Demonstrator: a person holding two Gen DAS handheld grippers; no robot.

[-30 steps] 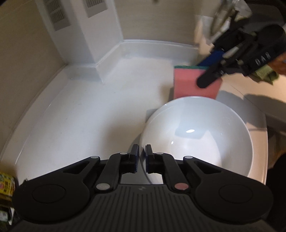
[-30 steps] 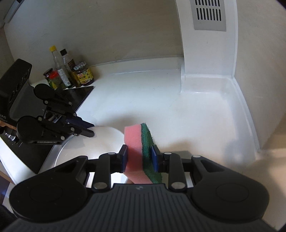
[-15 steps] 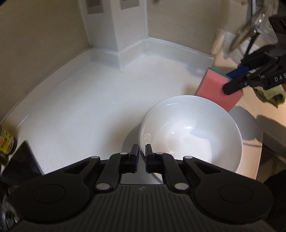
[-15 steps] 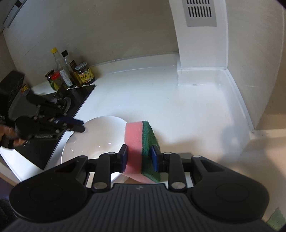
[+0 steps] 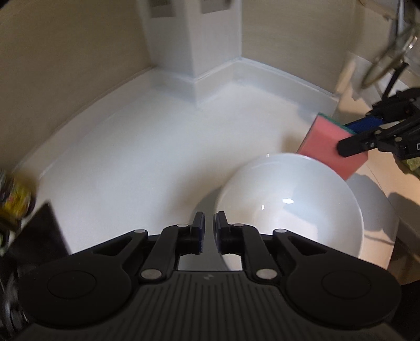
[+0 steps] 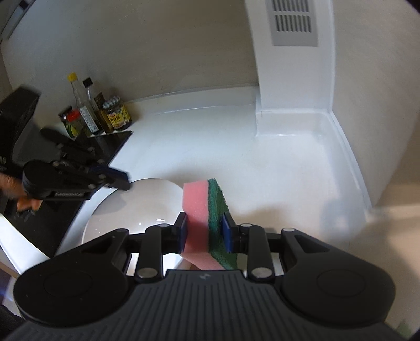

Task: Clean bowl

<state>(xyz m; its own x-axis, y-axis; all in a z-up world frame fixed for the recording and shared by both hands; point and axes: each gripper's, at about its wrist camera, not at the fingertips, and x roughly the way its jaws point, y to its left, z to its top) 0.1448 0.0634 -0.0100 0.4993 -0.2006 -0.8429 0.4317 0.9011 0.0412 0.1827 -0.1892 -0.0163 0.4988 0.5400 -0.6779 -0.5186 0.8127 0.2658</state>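
The white bowl (image 5: pixel 288 207) sits on the white worktop (image 5: pixel 147 157) close to its front edge, open side up, with a bright glint of light on its glossy inner wall. The left claw (image 5: pixel 208 228) is at the bowl's near rim, its two blue-padded fingers (image 5: pixel 199 230) drawn to a narrow gap; the rim lies just beside the right-hand finger, and whether the claw pinches it cannot be told from here. From the right wrist view the same left claw (image 6: pixel 123 181) reaches over the bowl's (image 6: pixel 136 207) far edge from the left side. The right claw (image 6: pixel 205 232) is clamped on a sponge (image 6: pixel 204 223), pink foam on the left and green scouring layer on the right, held upright just beside the bowl and above the worktop (image 6: pixel 275 168). In the left wrist view the sponge (image 5: pixel 328 149) hangs just beyond the bowl's far rim, gripped by the right claw (image 5: pixel 351 136). A cluster of condiment bottles and jars (image 6: pixel 97 115) stands against the wall near a black hob (image 6: pixel 113 141), well apart from the bowl, and a white column with a vent grille (image 6: pixel 294 21) rises in the corner
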